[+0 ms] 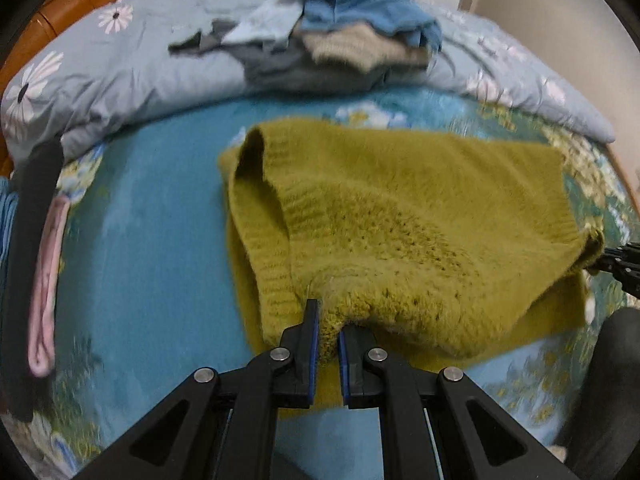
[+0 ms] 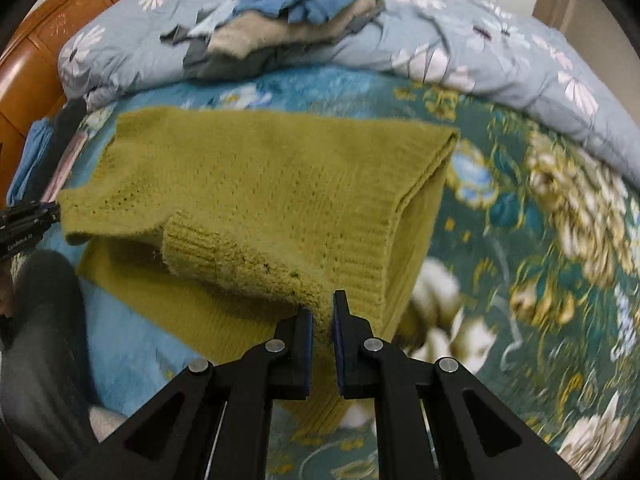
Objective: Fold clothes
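A mustard-yellow knitted sweater (image 1: 400, 208) lies on the teal floral bedspread (image 1: 152, 208), its near part lifted and doubled over the rest. My left gripper (image 1: 328, 320) is shut on the sweater's near left corner, knit bunched between the blue pads. In the right wrist view the same sweater (image 2: 280, 176) spreads ahead, and my right gripper (image 2: 322, 312) is shut on its near right corner by the ribbed hem. Each gripper's tip shows at the edge of the other's view: the right gripper (image 1: 624, 260) and the left gripper (image 2: 28, 220).
A pile of blue, beige and grey clothes (image 1: 340, 32) rests on a pale blue flowered quilt (image 1: 120, 76) at the back. Folded dark, pink and blue garments (image 1: 44, 240) lie along the left. An orange headboard (image 2: 36, 56) stands behind. A person's dark-clothed leg (image 2: 44, 320) is near.
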Demonstrator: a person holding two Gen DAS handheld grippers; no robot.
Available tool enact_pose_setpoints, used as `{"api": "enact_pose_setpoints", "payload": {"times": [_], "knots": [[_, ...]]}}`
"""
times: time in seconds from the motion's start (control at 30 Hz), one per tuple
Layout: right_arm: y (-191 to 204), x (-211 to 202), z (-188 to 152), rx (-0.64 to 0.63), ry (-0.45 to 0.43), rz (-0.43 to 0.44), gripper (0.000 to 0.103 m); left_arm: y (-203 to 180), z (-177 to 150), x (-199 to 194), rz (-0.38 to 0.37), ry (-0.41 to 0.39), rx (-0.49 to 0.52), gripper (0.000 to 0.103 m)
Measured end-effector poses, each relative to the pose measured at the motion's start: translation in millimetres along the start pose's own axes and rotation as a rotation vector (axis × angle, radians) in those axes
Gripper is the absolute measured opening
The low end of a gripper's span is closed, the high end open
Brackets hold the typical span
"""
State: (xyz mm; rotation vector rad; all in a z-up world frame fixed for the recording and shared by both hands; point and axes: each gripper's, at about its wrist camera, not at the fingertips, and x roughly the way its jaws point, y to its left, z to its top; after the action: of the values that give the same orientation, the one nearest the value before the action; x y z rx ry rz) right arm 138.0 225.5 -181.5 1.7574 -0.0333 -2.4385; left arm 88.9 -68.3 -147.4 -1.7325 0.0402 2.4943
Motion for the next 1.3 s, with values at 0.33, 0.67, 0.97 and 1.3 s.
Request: {"api": "enact_pose_setpoints", "payload": {"times": [0.33,0.67,0.97,1.3], "knots": [[4.8,17.8,-25.2,0.003,0.094,-0.018,0.011,0.2,-13.6,14.4,0.003,0.147,-0.066,0.014],[-15.3,-15.4,-36.4,0.035,0.076,-0.011,0.028,25.7,-24.9,-12.1,-0.130,0.125,-0.269,0.054],[-65.9,3.7,-32.9,0.519,0.033,0.190,0.028,27.8,-19.8,26.9,-0.057,0.207,-0.463,0.055],[-64.2,20.8,-31.0,0.538,0.072,0.168,0.020,7.5,-20.1,49.8,0.110,0.277,-0.389,0.053]]}}
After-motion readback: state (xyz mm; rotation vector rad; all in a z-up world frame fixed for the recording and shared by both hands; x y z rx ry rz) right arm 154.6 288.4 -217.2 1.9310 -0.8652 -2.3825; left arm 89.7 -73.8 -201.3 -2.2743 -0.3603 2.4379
